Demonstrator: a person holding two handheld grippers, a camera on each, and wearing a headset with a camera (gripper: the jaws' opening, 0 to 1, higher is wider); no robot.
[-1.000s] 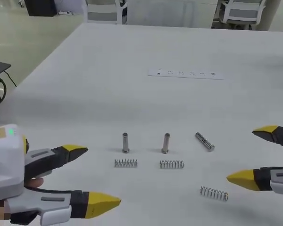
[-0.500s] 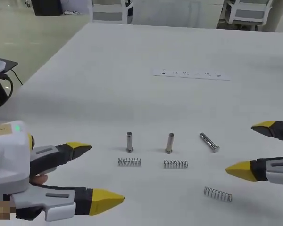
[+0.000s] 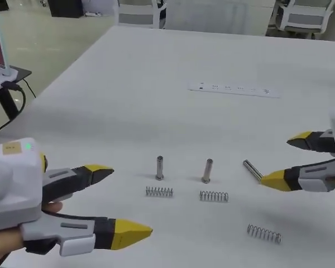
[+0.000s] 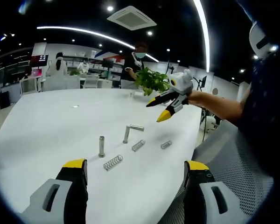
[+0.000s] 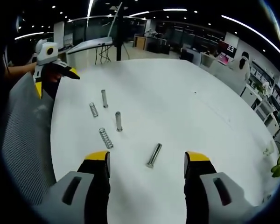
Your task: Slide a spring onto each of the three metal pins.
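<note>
Left of the middle pin (image 3: 207,171), the left gripper (image 3: 128,199) is held wide open, empty. Right of it, the fallen pin (image 3: 252,170) is faced by the right gripper (image 3: 276,160), jaws spread and empty (springs (image 3: 214,196) lie nearby). The fallen pin could be rolled off by one-sided contact.

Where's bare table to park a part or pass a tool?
Crowded: left pin and middle pin with their springs, lying pin at the right tool. Widest bare patch: table between power strip and those pins. Also free: near edge between left tool and lone spring.
</note>
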